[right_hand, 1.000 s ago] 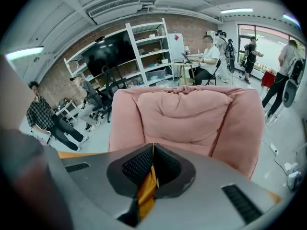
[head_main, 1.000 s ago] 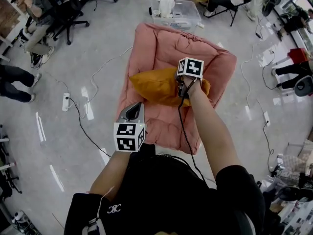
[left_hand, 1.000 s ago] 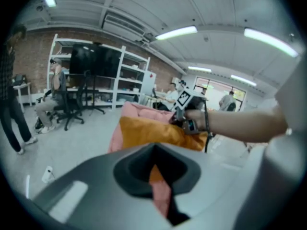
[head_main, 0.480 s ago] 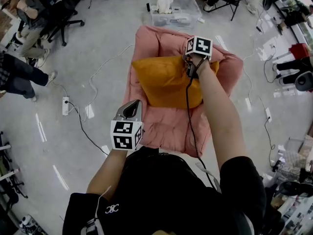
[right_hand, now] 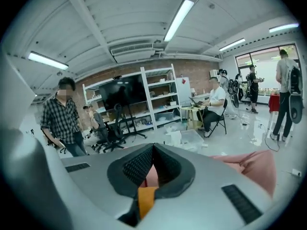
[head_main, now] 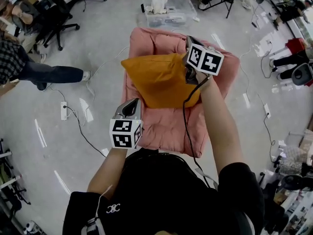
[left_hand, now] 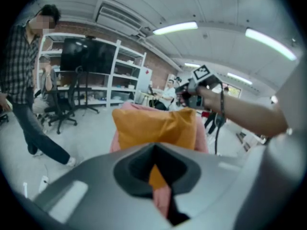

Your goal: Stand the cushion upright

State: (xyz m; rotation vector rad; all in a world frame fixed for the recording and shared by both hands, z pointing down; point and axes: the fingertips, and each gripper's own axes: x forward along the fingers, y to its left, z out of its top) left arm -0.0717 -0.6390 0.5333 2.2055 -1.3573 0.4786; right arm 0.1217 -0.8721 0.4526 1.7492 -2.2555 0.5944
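Note:
An orange cushion (head_main: 159, 80) stands tilted on edge on the pink floor seat (head_main: 166, 126), its broad face turned towards me. My right gripper (head_main: 187, 72) is shut on the cushion's upper right corner, and orange fabric (right_hand: 145, 198) shows pinched between its jaws. My left gripper (head_main: 131, 107) hovers at the seat's front left edge, apart from the cushion, shut and holding nothing. In the left gripper view the cushion (left_hand: 156, 128) rises ahead of that gripper (left_hand: 156, 176), with the right arm reaching to its top corner.
A clear plastic box (head_main: 166, 11) sits on the floor behind the seat. A power strip (head_main: 64, 110) and cables lie on the floor at left. A person in a plaid shirt (head_main: 19, 65) walks at far left, near office chairs (head_main: 58, 9).
The right gripper rose and moved back with the cushion's corner, tipping the cushion from lying flat up onto its edge. The left gripper stayed by the seat's front left.

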